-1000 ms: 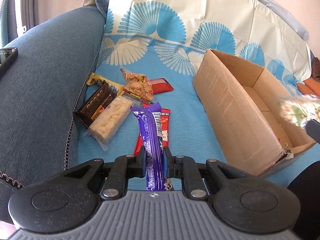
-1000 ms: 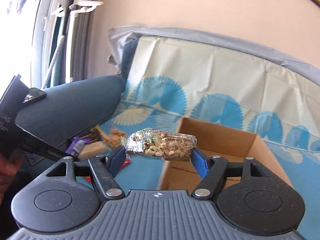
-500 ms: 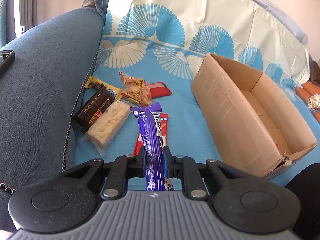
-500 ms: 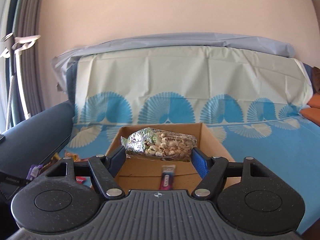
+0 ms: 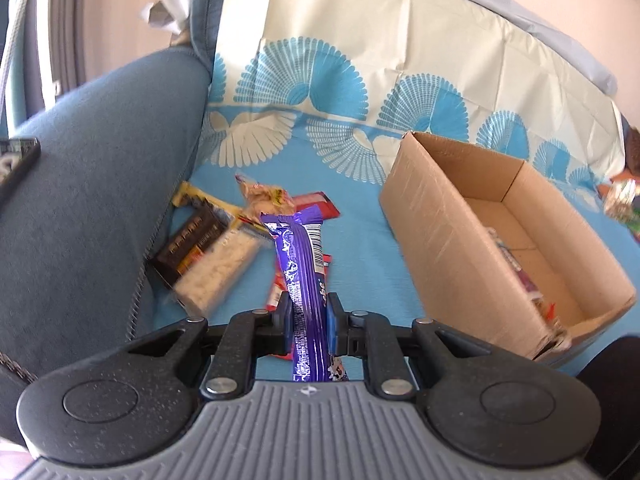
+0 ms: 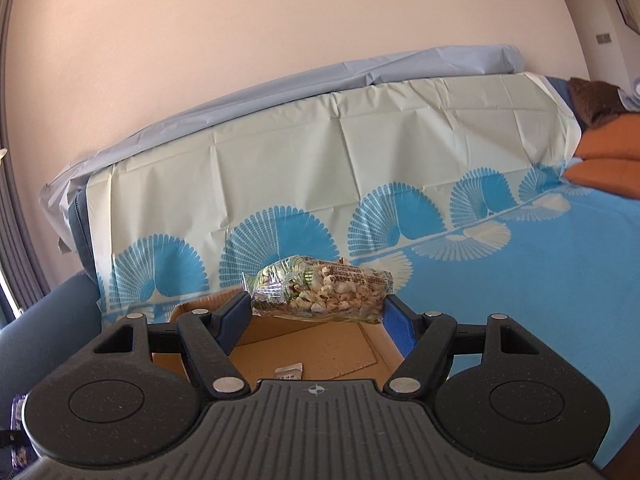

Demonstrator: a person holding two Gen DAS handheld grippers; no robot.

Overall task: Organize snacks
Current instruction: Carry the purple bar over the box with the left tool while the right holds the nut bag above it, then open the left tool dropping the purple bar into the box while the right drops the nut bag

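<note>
Two snacks mid-transfer: right gripper (image 6: 318, 308) clamped on popcorn bag (image 6: 320, 290) above cardboard box (image 6: 320, 354), left gripper (image 5: 308, 322) clamped on purple bar (image 5: 302, 264) over sofa pile; next, probably release into box.

Both units identical: left gripper (image 5: 308, 320) and right gripper (image 6: 318, 312) have ribbed grey housing with small cross mark, speckled black linkage arms, round black caps, silver pivot screws, blue finger pads (image 6: 398, 326).
</note>
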